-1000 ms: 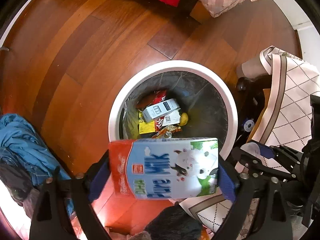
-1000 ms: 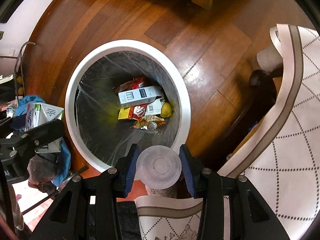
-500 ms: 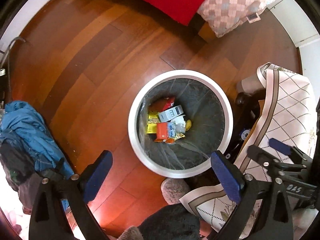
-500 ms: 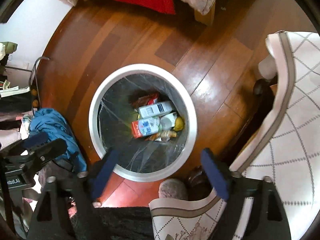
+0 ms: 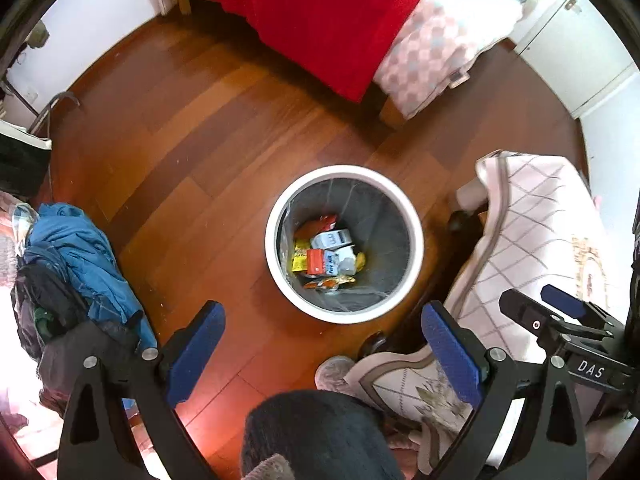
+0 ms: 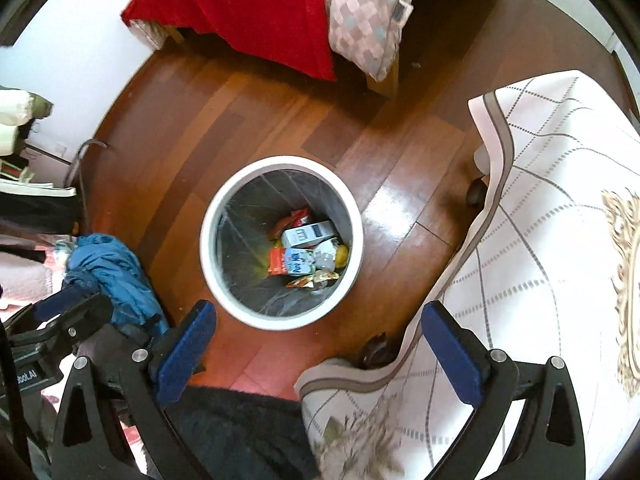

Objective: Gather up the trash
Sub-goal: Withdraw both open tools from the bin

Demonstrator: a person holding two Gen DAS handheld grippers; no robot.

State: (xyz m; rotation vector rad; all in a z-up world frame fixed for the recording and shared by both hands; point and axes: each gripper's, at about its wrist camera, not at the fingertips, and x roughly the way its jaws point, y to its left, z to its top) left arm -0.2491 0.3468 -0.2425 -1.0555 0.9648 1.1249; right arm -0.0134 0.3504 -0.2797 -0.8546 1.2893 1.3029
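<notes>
A round white trash bin (image 5: 412,216) with a dark liner stands on the wood floor; it also shows in the right wrist view (image 6: 208,232). Inside lie a red and blue milk carton (image 5: 322,261) (image 6: 290,262), a white box (image 6: 306,234), wrappers and a clear plastic cup (image 5: 347,266). My left gripper (image 5: 324,356) is open and empty, high above the bin's near side. My right gripper (image 6: 318,350) is open and empty, also high above the bin.
A bed with a red blanket (image 5: 320,12) and a checked pillow (image 5: 432,52) stands at the back. A table with a white patterned cloth (image 6: 540,220) is on the right. A pile of blue clothes (image 5: 80,252) lies on the left. The person's dark trouser leg (image 5: 316,436) is at the bottom.
The left gripper let go of the milk carton and the right let go of the plastic cup; both now lie in the bin. Both grippers opened and rose well above the bin.
</notes>
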